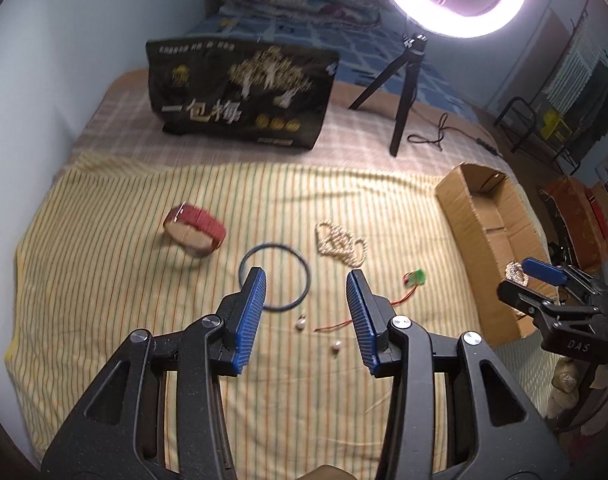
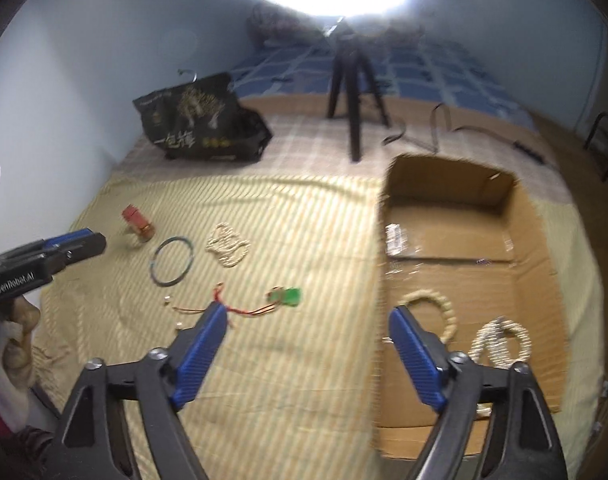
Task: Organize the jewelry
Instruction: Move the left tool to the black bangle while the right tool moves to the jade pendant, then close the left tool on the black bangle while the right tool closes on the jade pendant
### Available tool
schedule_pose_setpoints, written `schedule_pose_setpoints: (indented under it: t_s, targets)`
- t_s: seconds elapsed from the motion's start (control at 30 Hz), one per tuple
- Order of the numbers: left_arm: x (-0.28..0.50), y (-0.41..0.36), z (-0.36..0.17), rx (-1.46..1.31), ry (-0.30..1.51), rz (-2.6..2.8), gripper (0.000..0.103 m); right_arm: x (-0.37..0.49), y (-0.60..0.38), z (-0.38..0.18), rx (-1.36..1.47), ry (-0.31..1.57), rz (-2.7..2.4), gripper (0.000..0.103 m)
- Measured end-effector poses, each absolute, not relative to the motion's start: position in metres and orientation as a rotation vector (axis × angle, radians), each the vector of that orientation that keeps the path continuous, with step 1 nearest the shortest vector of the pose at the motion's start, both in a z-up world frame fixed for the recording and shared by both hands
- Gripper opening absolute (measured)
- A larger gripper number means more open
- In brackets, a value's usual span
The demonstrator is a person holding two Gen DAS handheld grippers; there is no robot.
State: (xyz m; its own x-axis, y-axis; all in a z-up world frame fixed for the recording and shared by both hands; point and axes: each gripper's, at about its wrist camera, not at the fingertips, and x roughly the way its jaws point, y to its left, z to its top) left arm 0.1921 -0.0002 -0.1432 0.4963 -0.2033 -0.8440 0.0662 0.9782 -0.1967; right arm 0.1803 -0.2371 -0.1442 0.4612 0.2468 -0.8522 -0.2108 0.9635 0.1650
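On the striped yellow cloth lie a red bracelet [image 1: 194,231], a dark thin bangle [image 1: 275,277], a heap of pearl beads [image 1: 341,243], a green pendant on a red cord [image 1: 413,279] and two loose pearls [image 1: 300,324]. My left gripper [image 1: 305,286] is open and empty, just above the bangle. My right gripper [image 2: 307,318] is open and empty, at the left wall of the cardboard box [image 2: 535,240]. In the box lie a beige bead bracelet [image 2: 447,308] and a pale beaded bracelet [image 2: 499,338]. The right gripper [image 1: 543,276] shows over the box in the left wrist view.
A black printed bag [image 1: 240,96] stands at the back of the bed. A ring light on a tripod [image 1: 399,92] stands behind the cloth, its cable [image 1: 435,132] trailing right. A wall runs along the left. A chair [image 1: 523,124] stands at far right.
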Motion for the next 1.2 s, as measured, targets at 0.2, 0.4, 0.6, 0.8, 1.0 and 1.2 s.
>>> schedule_pose_setpoints:
  t_s: [0.2, 0.4, 0.6, 0.8, 1.0, 1.2]
  targets:
    - [0.195, 0.012, -0.162, -0.193, 1.096, -0.163, 0.041, 0.194, -0.215, -0.168, 0.071, 1.136, 0.304, 0.072]
    - [0.206, 0.026, -0.184, -0.277, 1.163, -0.132, 0.029, 0.207, -0.201, -0.189, 0.090, 1.198, 0.301, 0.066]
    - [0.220, 0.032, -0.201, -0.316, 1.204, -0.119, 0.022, 0.223, -0.196, -0.206, 0.120, 1.245, 0.291, 0.056]
    - [0.231, 0.038, -0.216, -0.331, 1.233, -0.104, 0.022, 0.237, -0.190, -0.219, 0.072, 1.265, 0.252, 0.056]
    - [0.240, 0.042, -0.225, -0.345, 1.249, -0.099, 0.022, 0.244, -0.187, -0.231, 0.060, 1.288, 0.240, 0.056]
    - [0.247, 0.037, -0.233, -0.336, 1.264, -0.101, 0.022, 0.247, -0.184, -0.235, 0.040, 1.291, 0.228, 0.056]
